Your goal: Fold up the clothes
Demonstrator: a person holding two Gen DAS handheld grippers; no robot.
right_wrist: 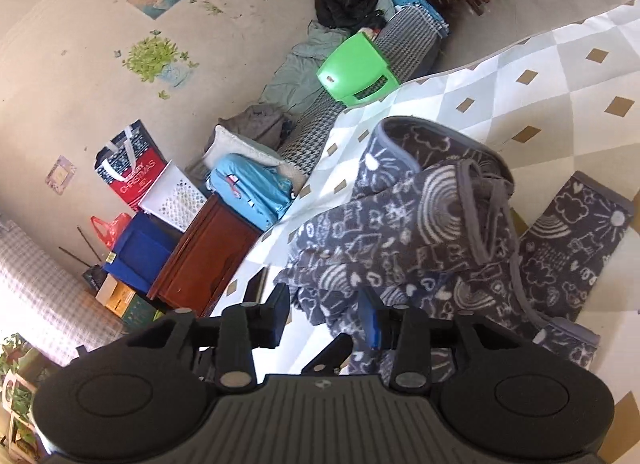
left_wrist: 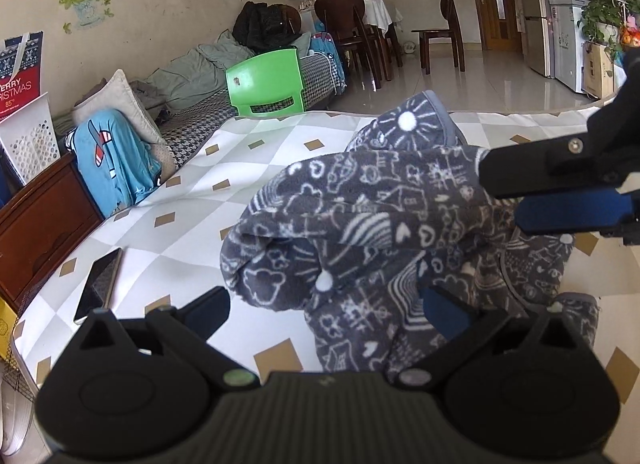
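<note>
Grey doodle-print fleece garment [left_wrist: 360,224] bunched mid-worktop [left_wrist: 208,192], partly lifted. Left tongs [left_wrist: 324,304] spread wide, fleece between, not clamped. Right tongs [right_wrist: 324,318] spread, fabric edge beside blue pad. Phone [left_wrist: 100,284] near left.

The left gripper [left_wrist: 324,304] is tilted downward over the fleece garment [left_wrist: 360,200], jaws spread wide with the cloth bunched between them. The right gripper [left_wrist: 504,200] is held at the garment's right side, rolled sideways, jaws partly parted, no cloth pinched.
</note>
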